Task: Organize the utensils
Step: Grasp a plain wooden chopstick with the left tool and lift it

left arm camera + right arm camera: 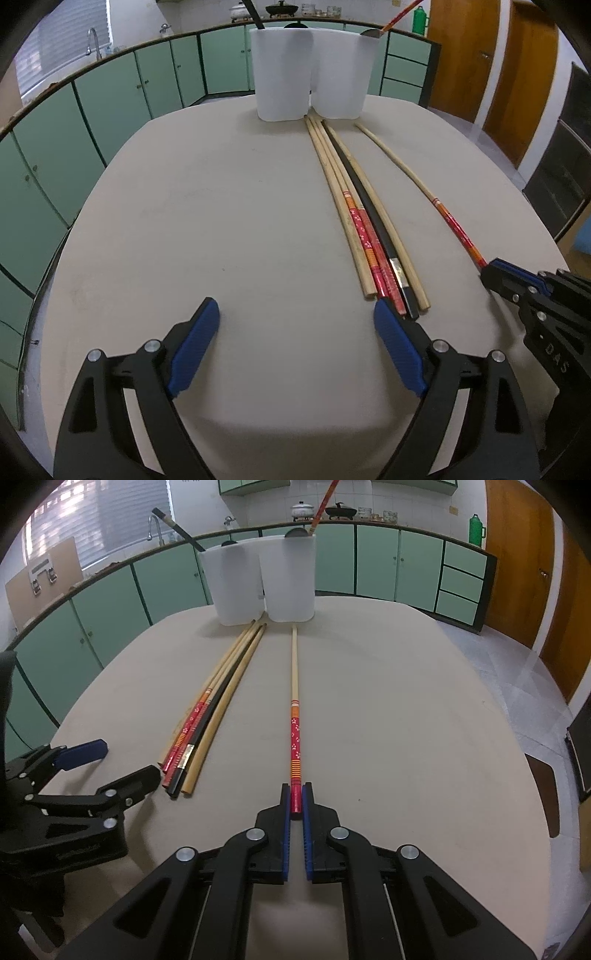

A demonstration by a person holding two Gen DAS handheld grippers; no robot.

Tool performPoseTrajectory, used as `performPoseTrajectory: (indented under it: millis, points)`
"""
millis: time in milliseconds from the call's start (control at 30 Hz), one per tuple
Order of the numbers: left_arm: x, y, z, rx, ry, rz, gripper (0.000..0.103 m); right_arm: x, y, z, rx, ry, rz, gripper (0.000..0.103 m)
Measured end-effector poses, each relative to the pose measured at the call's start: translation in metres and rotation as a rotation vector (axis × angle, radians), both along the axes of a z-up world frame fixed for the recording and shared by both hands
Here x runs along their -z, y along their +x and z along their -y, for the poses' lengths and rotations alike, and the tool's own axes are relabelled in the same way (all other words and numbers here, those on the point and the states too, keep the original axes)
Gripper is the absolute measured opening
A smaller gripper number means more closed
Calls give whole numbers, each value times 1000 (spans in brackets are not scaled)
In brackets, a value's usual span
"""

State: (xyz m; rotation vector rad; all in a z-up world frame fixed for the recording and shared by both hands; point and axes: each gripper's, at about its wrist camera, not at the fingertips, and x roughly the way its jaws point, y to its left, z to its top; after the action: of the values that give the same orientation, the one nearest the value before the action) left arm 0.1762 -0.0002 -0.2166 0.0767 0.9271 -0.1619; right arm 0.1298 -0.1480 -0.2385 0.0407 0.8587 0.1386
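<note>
Tabletop (229,206): beige, rounded, ringed by green kitchen cabinets (110,96), wooden doors (517,554) to your right. Two white containers (258,579) stand touching at the far edge, utensil handles rising from both. Bundle of chopsticks (369,229) lies between your tools, far tips just before the containers, near ends just beside your left gripper (295,325), whose jaws stand wide apart. Your right gripper (296,794) clamps the red end of a single chopstick (294,686), lying apart from the bundle.

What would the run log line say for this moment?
right gripper: shut on red-patterned chopstick, lying on table | left gripper: open, empty | chopstick bundle: untouched | white containers: upright
</note>
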Motion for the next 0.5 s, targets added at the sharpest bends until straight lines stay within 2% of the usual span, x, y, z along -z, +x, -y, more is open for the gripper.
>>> performPoseTrajectory:
  millis: [267,433,500]
  points:
    - [0,3,0,-18,-2,-1,85,0,0,1,0,15,-2,6]
    - [-1,3,-17,-96,14,1,86,0,0,1,0,15,-2,6]
    - [-2,1,-21,-98,23,6,86,0,0,1,0,15,-2,6]
